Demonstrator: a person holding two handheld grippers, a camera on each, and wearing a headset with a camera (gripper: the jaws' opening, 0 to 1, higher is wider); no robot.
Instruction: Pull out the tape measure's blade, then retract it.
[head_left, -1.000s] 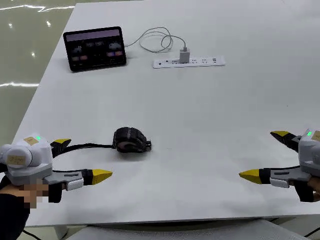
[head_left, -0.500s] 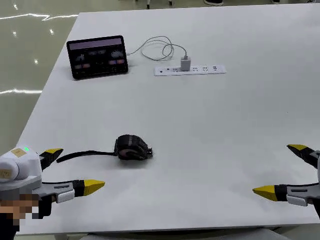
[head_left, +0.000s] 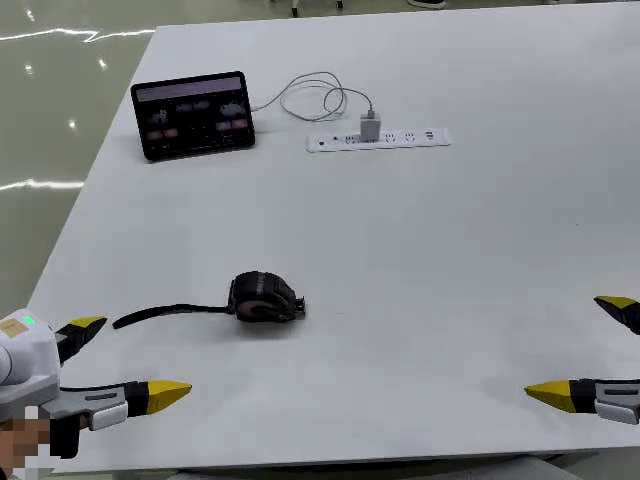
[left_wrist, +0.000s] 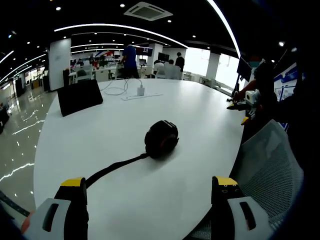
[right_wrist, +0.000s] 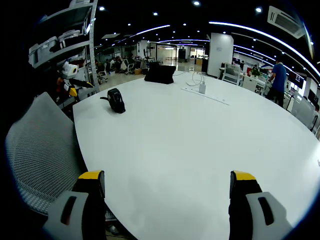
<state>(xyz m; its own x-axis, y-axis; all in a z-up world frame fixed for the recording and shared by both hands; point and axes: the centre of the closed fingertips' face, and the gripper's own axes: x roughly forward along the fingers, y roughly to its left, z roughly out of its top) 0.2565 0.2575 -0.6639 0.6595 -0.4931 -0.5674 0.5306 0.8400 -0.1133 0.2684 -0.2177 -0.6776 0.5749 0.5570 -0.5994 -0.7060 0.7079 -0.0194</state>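
Black, round-cased tape measure (head_left: 262, 297) lies on the wide white table (head_left: 450, 230), in the near-left part, on its side. Its black strap (head_left: 165, 313) trails flat across the surface from the case toward the left gripper (head_left: 130, 357), ending just short of the upper yellow tip.

Left gripper: at the near-left table edge, yellow-tipped jaws spread wide, nothing between them. In the left gripper view the case sits ahead of the jaws, roughly centred, strap running back toward the left-hand jaw.

Right gripper (head_left: 578, 347): at the near-right edge, jaws likewise spread wide and empty, well apart from the tape measure. In the right gripper view the case shows small, far off to the upper left.

Far side of the table: dark tablet (head_left: 193, 114) propped upright, screen lit. Right of it, a long white power strip (head_left: 378, 138) with a white charger plug (head_left: 370, 127) seated in it; a white cable (head_left: 315, 95) loops from plug to tablet.
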